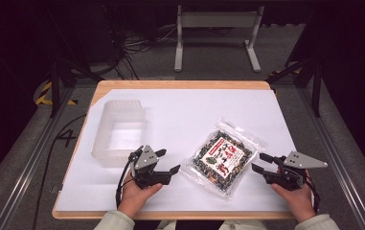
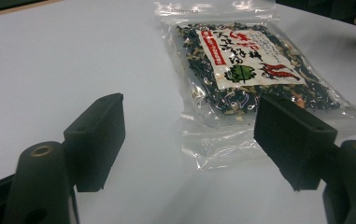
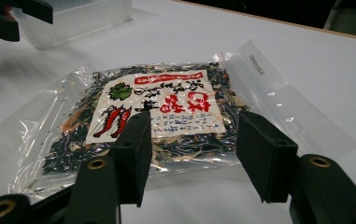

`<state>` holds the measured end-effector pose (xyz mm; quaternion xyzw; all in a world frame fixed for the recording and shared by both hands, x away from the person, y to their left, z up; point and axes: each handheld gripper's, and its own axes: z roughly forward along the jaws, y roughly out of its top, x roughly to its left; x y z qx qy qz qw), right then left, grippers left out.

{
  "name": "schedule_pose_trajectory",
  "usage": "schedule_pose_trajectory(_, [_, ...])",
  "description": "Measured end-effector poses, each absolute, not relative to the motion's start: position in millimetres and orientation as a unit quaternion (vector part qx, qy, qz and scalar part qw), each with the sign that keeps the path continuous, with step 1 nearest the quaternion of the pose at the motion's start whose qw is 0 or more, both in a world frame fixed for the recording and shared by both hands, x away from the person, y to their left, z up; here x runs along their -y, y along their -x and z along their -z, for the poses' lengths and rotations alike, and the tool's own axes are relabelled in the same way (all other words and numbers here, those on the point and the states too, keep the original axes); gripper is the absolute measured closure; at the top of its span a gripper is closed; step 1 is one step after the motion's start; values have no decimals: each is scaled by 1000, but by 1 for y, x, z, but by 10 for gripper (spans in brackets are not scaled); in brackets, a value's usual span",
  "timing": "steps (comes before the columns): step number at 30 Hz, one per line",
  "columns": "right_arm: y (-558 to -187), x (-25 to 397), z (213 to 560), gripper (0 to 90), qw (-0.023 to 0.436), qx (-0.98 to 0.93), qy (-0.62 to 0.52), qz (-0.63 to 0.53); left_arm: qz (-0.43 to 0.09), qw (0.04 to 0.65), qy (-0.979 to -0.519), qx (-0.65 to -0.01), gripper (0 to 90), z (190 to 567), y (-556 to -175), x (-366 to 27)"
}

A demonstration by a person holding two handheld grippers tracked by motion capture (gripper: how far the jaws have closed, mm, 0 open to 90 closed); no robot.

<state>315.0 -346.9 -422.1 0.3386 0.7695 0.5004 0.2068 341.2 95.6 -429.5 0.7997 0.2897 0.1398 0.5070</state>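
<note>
— Packet (image 1: 222,156) where, from the high view?
— Flat on the white sheet (image 1: 194,110), at 3 o'clock of the left gripper (image 1: 166,161) and 9 o'clock of the right gripper (image 1: 261,163); a clear tub (image 1: 119,132) sits at 11 o'clock.
— Left gripper view?
— Jaws apart, packet (image 2: 245,65) at 1 o'clock (untouched).
— Right gripper view?
— Jaws apart, packet (image 3: 152,112) just beyond.

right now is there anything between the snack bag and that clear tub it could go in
Nothing visible. Between the snack bag and the clear tub lies bare white sheet; the open left gripper sits just below that line, beside the bag. The right gripper waits open on the bag's other side.
</note>
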Motion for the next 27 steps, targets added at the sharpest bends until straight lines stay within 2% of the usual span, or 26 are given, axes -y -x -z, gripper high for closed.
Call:
schedule_pose_trajectory(8, [-322, 349, 415, 445, 209, -765, -337, -507, -136, 505, -799, -297, 250, 430, -341, -96])
schedule_pose_trajectory(27, [-367, 359, 391, 405, 184, -756, -381, -499, -134, 504, -801, -295, 247, 431, -341, -94])
